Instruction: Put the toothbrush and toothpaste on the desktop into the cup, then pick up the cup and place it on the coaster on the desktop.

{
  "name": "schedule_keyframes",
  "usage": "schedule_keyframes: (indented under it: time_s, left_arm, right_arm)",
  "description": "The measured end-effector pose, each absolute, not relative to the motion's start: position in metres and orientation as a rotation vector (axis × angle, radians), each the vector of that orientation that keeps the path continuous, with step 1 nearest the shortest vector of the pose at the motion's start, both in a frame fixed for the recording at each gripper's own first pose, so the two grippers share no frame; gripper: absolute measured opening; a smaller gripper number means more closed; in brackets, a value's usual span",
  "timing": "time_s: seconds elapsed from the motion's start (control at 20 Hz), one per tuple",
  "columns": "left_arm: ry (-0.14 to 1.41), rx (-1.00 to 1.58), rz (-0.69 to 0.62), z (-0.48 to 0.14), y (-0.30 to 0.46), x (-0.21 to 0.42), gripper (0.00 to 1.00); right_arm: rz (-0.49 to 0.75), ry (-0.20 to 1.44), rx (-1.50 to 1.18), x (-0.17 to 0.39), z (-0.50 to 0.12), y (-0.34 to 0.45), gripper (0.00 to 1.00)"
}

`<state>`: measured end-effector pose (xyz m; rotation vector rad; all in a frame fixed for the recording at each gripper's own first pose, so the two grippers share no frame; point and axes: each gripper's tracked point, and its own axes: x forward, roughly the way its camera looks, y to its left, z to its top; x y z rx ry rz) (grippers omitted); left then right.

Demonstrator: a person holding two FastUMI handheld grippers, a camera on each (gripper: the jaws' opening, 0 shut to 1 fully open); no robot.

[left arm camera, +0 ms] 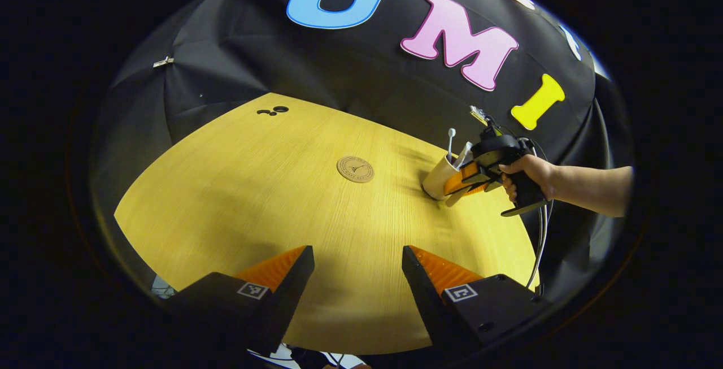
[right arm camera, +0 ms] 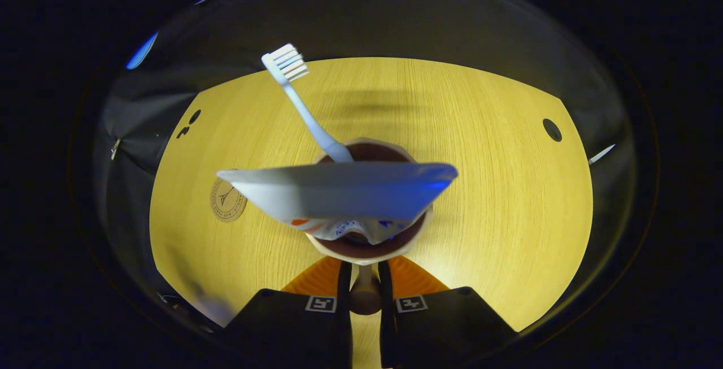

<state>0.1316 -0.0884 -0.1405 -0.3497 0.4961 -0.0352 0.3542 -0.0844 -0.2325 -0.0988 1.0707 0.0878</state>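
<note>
My right gripper (right arm camera: 365,278) pinches the cup (right arm camera: 367,244) by its handle, so the toothbrush (right arm camera: 305,103) and toothpaste (right arm camera: 339,191) ride inside. The coaster (left arm camera: 355,169) waits at nine o'clock of the cup on the tabletop (left arm camera: 271,211). My left gripper (left arm camera: 357,270) hangs with fingers spread, holding nothing.

Cream cup (right arm camera: 367,253), white toothbrush (right arm camera: 299,98), tan coaster (left arm camera: 355,169).

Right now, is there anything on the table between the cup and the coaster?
No. In the left gripper view only bare wooden table lies between the cup and the coaster; the right gripper view agrees.
</note>
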Motion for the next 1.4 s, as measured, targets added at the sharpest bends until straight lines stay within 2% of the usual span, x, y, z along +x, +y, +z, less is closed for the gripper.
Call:
schedule_keyframes:
  time_s: [0.55, 0.95, 1.4]
  left_arm:
    - [0.485, -0.368, 0.005, -0.149, -0.062, 0.119, 0.97]
    - [0.488, -0.404, 0.085, -0.154, -0.028, 0.100, 0.97]
    - [0.506, -0.425, 0.145, -0.164, -0.010, 0.085, 0.97]
  right_arm:
    - [0.240, 1.001, -0.179, 0.362, -0.208, 0.021, 0.23]
    - [0.356, 1.033, -0.255, 0.361, -0.241, 0.105, 0.22]
    - [0.370, 1.094, -0.318, 0.360, -0.279, 0.129, 0.23]
